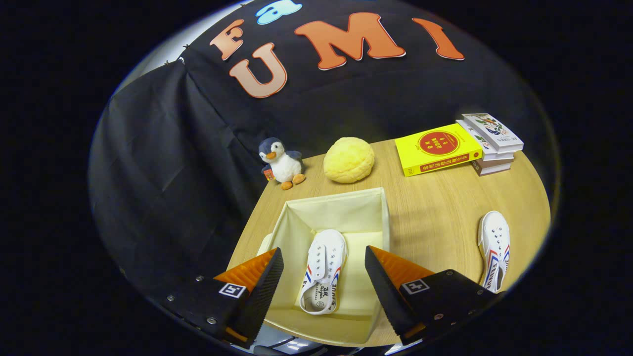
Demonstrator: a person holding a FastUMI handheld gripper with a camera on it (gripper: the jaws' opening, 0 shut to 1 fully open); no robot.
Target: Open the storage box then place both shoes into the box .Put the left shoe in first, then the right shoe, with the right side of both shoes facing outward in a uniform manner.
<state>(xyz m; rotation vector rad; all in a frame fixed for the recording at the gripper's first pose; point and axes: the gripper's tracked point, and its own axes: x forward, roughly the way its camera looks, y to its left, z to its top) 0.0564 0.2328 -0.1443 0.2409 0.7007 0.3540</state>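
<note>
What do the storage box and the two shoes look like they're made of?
Storage box: probably soft cream fabric over stiff panels; matte, slightly creased walls. Shoe in the box and shoe on the table: likely white canvas, matte, with eyelets and red-blue side stripes; the soles can't be judged. The tongs hang open above the boxed shoe, touching nothing.

Matt wood-grain table [445,212], seemingly fabric box [296,222]

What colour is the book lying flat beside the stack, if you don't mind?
Yellow book with a red circle, gripper view; gripper open.
</note>
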